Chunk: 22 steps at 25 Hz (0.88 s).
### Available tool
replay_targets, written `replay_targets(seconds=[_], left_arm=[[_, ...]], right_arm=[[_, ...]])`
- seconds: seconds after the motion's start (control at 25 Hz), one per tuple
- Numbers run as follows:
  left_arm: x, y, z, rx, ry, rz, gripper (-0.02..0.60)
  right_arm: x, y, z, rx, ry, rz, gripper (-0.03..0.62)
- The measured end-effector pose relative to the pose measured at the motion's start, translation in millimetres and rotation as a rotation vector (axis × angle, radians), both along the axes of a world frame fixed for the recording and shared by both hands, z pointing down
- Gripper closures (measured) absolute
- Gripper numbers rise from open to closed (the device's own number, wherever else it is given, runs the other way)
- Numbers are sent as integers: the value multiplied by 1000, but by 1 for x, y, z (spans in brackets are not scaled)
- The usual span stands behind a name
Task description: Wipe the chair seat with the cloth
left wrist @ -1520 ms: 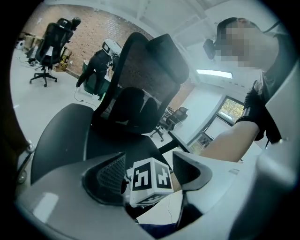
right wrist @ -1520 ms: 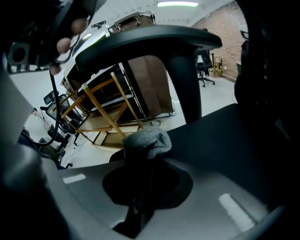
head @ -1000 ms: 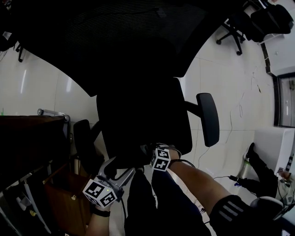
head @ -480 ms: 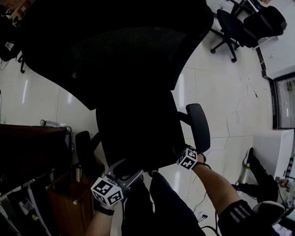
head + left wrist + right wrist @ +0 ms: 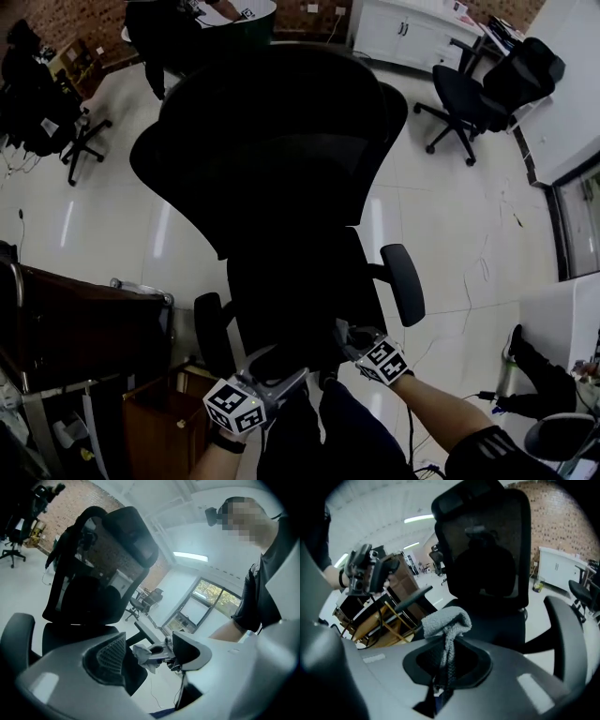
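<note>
A black office chair stands in front of me; its seat lies between two armrests, below the tall mesh back. My right gripper hovers at the seat's front right corner, shut on a bunched grey cloth. In the right gripper view the cloth hangs out of the gripper above the seat. My left gripper is at the seat's front edge, to the left of the right one. Its jaws stand wide apart and hold nothing; beyond them I see the cloth.
A dark wooden desk with a brown cabinet stands close on the left. The right armrest juts out beside the right gripper. More office chairs and white cabinets stand farther off. Cables lie on the tiled floor.
The right gripper with the cloth has swept from the seat's front middle toward the right armrest side. The head view has pulled back, showing the whole chair. The left gripper has barely shifted.
</note>
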<state>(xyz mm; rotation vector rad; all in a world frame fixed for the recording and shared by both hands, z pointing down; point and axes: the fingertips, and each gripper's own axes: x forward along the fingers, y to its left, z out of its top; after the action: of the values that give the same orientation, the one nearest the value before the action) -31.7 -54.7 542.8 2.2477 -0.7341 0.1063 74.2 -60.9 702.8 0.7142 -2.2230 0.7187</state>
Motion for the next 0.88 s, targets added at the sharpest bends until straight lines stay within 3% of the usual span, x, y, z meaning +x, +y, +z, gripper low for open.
replay_targets(seconds=[0.16, 0.36, 0.6, 0.88], left_arm=[[-16, 24, -56, 51, 9, 26, 245], [-31, 49, -111, 134, 18, 11, 245], [-26, 100, -156, 210, 12, -28, 245], [13, 181, -201, 289, -7, -93, 245]], right_arm=[[-30, 3, -112, 132, -141, 43, 563], [-33, 17, -226, 267, -263, 106, 563], [-21, 81, -297, 356, -385, 76, 563], [17, 180, -366, 472, -492, -40, 563]])
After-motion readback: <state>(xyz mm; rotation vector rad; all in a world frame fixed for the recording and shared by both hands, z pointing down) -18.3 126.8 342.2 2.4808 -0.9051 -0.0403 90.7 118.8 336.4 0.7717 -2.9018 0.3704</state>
